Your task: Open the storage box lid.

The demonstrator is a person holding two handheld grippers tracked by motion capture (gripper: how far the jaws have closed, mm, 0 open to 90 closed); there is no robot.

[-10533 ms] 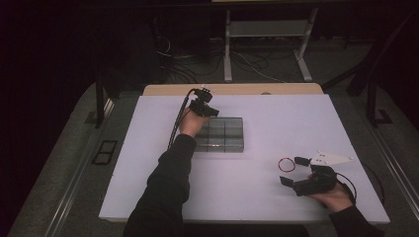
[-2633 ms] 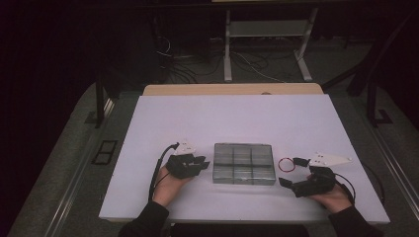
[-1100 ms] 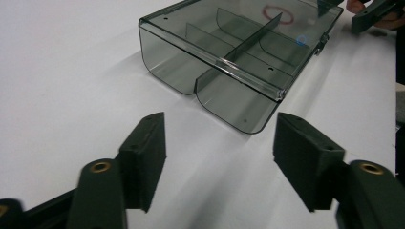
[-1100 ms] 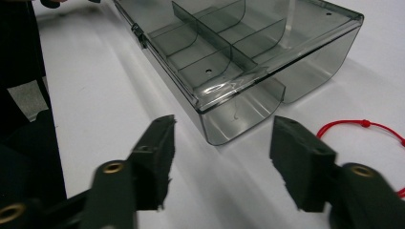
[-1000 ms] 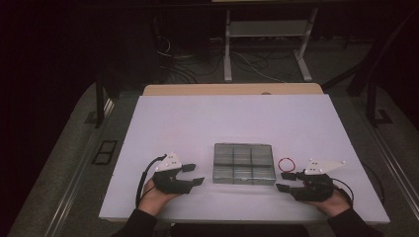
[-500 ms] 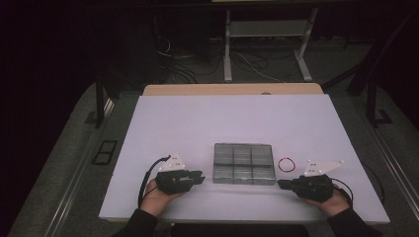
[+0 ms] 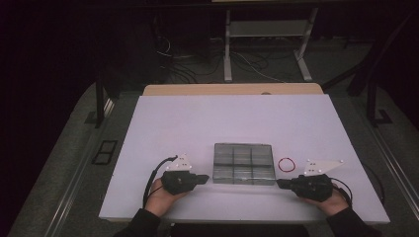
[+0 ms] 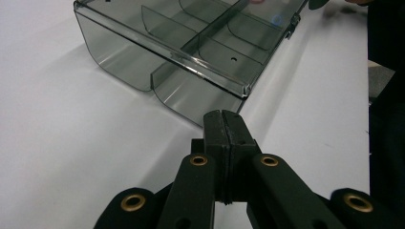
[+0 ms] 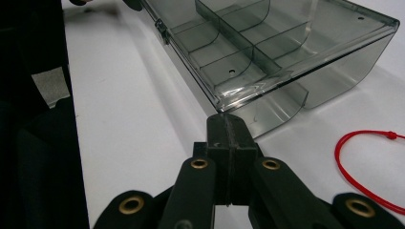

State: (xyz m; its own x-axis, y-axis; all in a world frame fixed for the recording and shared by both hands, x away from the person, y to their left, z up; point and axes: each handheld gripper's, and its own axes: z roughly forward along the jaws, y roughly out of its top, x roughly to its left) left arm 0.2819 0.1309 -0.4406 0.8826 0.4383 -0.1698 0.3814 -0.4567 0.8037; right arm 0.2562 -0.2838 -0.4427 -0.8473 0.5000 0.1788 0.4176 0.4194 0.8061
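A smoky grey clear box and a red loop lie on the white table.

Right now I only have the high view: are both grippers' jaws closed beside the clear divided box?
Observer: Yes. In the left gripper view the left gripper has its jaws pressed together with nothing between them, just short of the clear divided box.
Operator: And the right one?
Observer: The right gripper is likewise shut and empty, its tip at the box's near corner.
Operator: Anything inside the box?
Observer: Its visible compartments look empty; the red string loop lies on the table outside it.
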